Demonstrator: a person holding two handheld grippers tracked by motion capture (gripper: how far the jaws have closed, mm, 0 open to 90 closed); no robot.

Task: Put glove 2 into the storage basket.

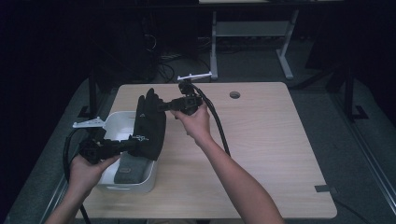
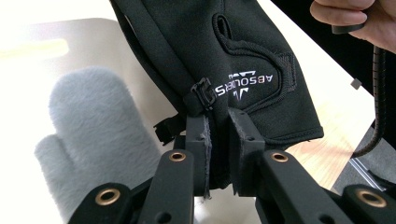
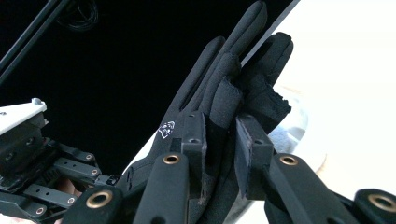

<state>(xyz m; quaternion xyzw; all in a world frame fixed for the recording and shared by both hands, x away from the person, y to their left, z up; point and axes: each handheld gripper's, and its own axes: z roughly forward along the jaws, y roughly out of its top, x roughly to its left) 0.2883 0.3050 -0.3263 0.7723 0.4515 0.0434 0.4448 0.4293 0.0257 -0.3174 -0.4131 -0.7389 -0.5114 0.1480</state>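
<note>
A black glove [image 1: 150,122] is held stretched above the white bin [image 1: 122,119], cuff clamped in the left claw [image 1: 132,144], fingertips pinched in the right claw [image 1: 161,107], its long axis running near-left to far-right.

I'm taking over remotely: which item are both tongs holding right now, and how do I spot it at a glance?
Start at the white plastic bin on the left end of the light wooden table. Held above its rim is a black fabric glove, cuff clamped in the left tongs, fingers in the right tongs. Unlike the fluffy grey mitten lying inside the bin, it is smooth, black and carries white lettering.
</note>
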